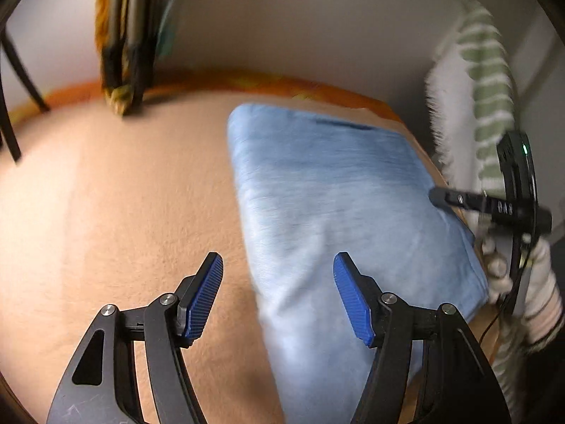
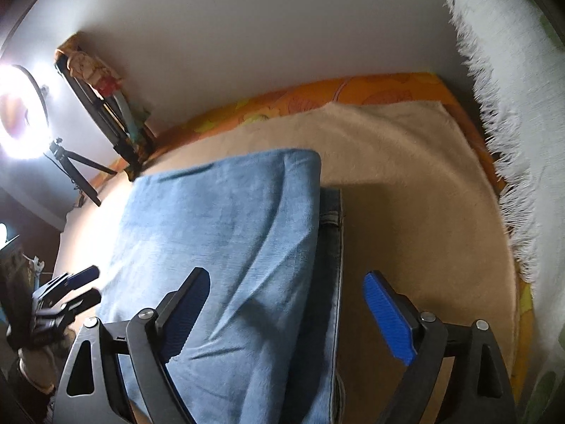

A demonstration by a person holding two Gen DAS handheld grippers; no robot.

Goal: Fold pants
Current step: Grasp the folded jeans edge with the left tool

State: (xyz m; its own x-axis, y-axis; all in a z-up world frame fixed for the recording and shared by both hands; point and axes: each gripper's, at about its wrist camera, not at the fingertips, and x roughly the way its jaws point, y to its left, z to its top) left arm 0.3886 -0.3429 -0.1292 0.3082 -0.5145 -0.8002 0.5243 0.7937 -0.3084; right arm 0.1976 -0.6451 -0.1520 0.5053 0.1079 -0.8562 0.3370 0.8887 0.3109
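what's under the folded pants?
The pants lie on a beige blanket, which covers an orange patterned sheet showing at the far edge. A darker denim layer peeks out along one side; the rest underneath is covered.

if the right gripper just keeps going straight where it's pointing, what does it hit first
Most likely the folded blue pants: the right gripper, jaws open and empty, points down at their right edge. Depth is unclear, so it could land on the beige blanket beside them.

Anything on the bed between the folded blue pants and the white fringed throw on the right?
Right wrist view: only bare beige blanket separates the folded blue denim pants from the white fringed throw.
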